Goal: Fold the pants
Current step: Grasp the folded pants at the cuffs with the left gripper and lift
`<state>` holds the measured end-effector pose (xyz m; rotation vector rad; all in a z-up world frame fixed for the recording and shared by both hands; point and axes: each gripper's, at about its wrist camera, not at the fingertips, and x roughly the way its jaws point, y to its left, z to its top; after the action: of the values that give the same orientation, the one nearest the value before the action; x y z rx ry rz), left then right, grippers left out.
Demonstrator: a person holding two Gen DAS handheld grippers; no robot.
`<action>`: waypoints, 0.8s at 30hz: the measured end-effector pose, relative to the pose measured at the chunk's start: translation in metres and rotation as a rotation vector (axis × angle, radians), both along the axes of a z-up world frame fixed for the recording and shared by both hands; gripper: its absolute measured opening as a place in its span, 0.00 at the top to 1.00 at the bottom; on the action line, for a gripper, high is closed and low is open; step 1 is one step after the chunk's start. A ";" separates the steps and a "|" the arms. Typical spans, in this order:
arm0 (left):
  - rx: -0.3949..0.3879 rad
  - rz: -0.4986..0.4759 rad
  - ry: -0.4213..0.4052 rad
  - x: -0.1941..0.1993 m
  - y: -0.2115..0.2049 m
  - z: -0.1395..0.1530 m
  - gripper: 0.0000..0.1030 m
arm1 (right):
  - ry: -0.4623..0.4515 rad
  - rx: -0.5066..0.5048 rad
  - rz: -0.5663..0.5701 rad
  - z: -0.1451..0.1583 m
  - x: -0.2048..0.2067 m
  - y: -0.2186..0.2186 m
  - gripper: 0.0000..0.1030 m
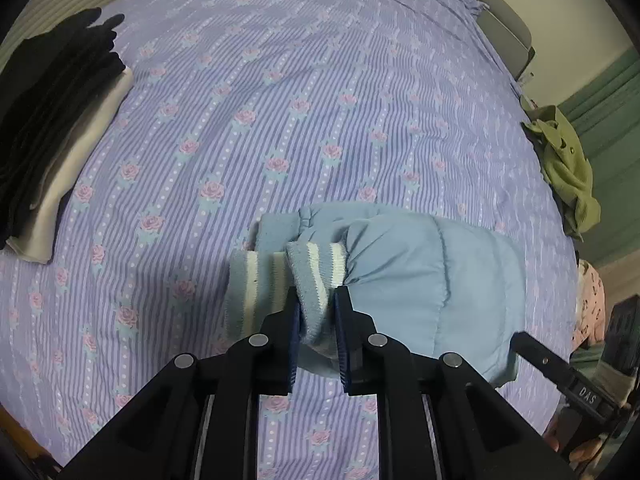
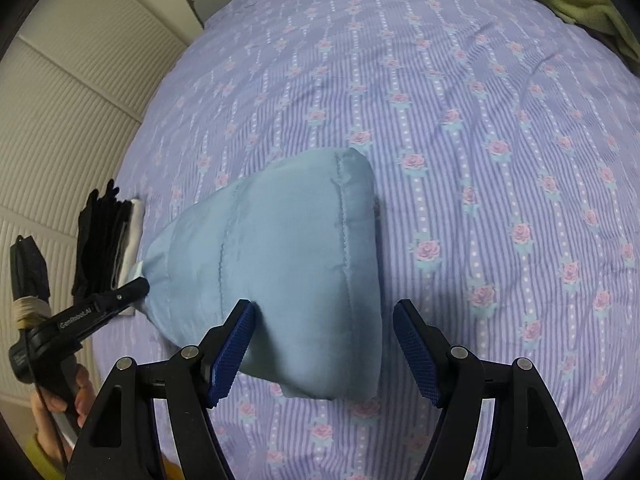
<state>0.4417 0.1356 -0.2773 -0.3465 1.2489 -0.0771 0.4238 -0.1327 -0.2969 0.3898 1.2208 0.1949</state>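
Light blue quilted pants lie folded in a bundle on the bed, also in the right wrist view. Their striped blue-and-white ribbed cuff sticks out at the near end. My left gripper is shut on this cuff, and its tip shows at the bundle's left end in the right wrist view. My right gripper is open, its fingers either side of the bundle's near edge without gripping it. Its finger shows at the right of the left wrist view.
The bed has a purple striped sheet with roses. A stack of folded black and cream clothes lies at its left edge. A green garment lies at the right edge. A ribbed wall runs beside the bed.
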 end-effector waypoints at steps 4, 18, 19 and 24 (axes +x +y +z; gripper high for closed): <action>0.034 -0.011 0.022 -0.001 0.004 -0.007 0.74 | 0.003 -0.033 0.024 -0.008 0.008 0.006 0.22; -0.086 0.027 0.066 -0.004 0.018 -0.021 0.31 | 0.078 0.005 0.015 -0.049 0.024 0.011 0.17; -0.107 0.038 0.074 -0.005 0.021 -0.024 0.28 | 0.083 0.007 0.012 -0.052 0.024 0.011 0.17; -0.155 0.035 0.080 -0.003 0.022 -0.041 0.15 | 0.097 0.030 0.008 -0.062 0.026 0.015 0.17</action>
<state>0.4389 0.1577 -0.3183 -0.5094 1.3191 -0.1313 0.4502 -0.1174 -0.3586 0.4242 1.3166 0.2031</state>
